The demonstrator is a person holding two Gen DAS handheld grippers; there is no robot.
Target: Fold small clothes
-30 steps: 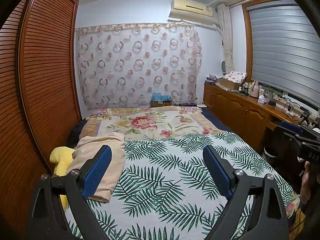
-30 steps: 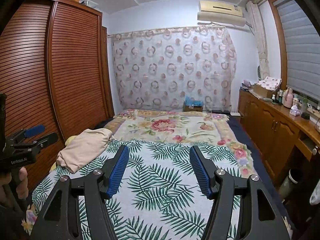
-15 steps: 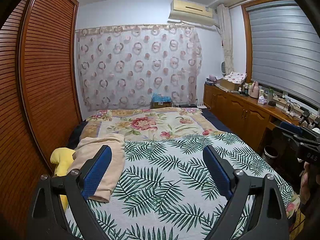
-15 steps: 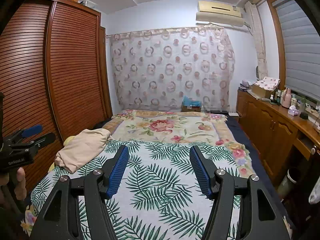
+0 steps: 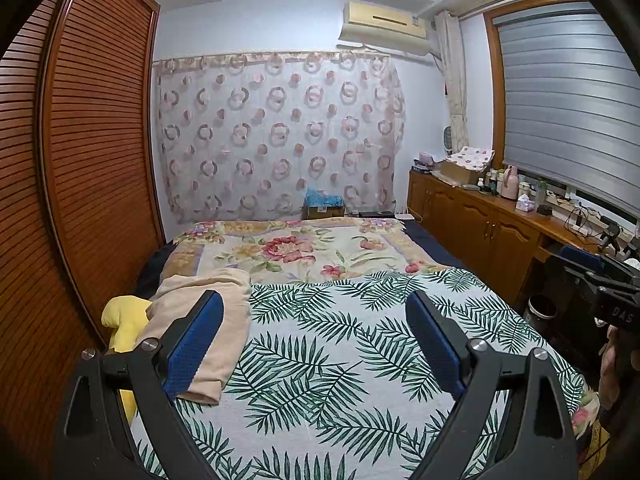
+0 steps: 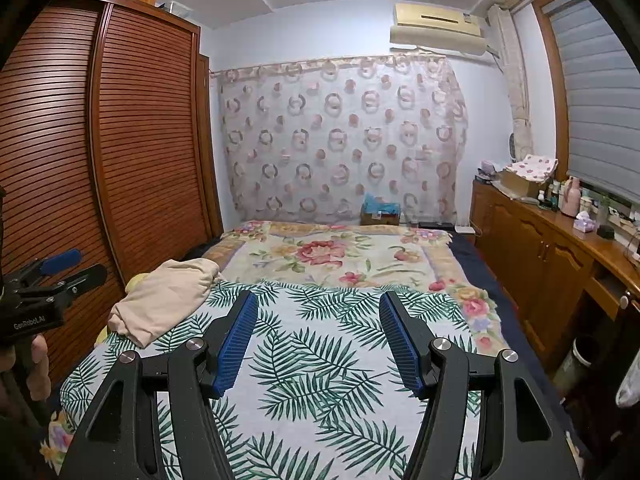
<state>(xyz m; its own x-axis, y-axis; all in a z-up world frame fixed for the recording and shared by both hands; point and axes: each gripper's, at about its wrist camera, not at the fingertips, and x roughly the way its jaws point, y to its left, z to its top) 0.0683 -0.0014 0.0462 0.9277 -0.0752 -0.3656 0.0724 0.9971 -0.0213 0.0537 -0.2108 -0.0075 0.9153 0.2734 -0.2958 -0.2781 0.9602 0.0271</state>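
Both the left gripper [image 5: 314,304] and right gripper [image 6: 318,304] are held wide and empty above the bed [image 6: 320,360], the beige garment [image 6: 164,296] lying loosely bunched at its left edge, within reach

My left gripper [image 5: 314,312] is spread wide above the palm-leaf-print bedspread [image 5: 320,360], nothing between its blue pads [image 5: 192,344]. A crumpled beige cloth garment [image 5: 216,308] lies at the bed's left edge, a yellow plush item [image 5: 122,322] beside it.

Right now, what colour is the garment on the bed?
Beige garment, clearest in the right wrist view.
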